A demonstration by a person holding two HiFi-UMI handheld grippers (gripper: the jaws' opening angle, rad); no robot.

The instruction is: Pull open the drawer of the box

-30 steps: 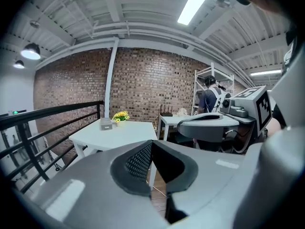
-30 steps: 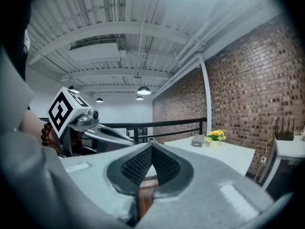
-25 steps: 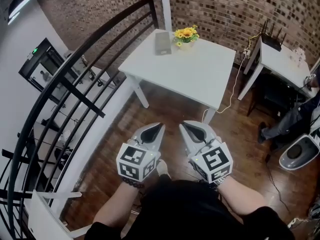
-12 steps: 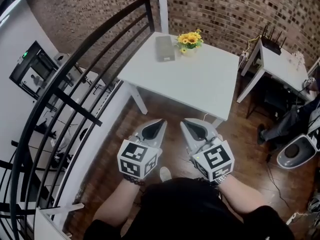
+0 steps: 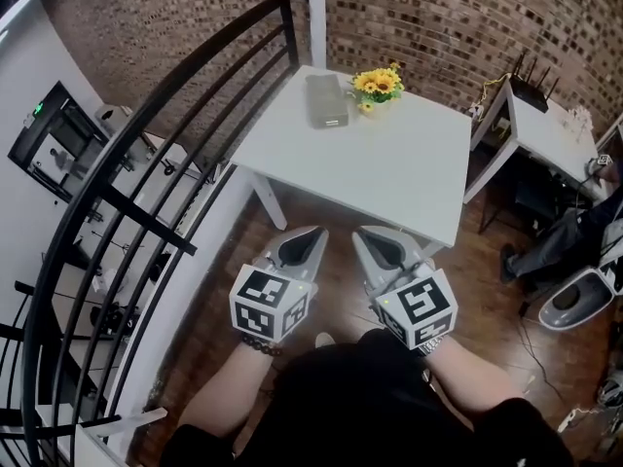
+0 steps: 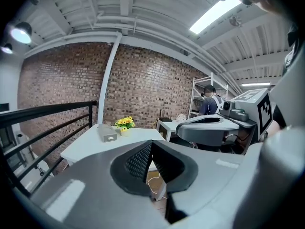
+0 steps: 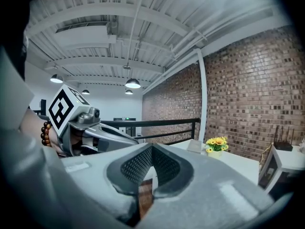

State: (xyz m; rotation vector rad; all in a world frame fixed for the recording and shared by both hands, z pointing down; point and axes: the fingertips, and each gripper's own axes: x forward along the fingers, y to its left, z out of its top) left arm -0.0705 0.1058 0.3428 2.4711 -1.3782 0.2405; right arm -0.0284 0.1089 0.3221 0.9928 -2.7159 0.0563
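A white square surface [image 5: 389, 163] stands on the wooden floor [image 5: 492, 295]. Near its far edge lies a flat grey box [image 5: 327, 100], and just right of it sits a small pot of yellow flowers [image 5: 379, 86].

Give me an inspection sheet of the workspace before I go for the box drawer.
Surface: white table, mostly bare, just ahead of the grippers.
Job's things: grey box near the table's far edge; no drawer seen pulled out.
Clutter: pot of yellow flowers just right of the box.
Grippers: left gripper and right gripper side by side, short of the table, both shut and empty.
Cables: a light cable between the two tables.
Surroundings: black railing on the left, brick wall behind, second white table with a router on the right, and a seated person beyond it.
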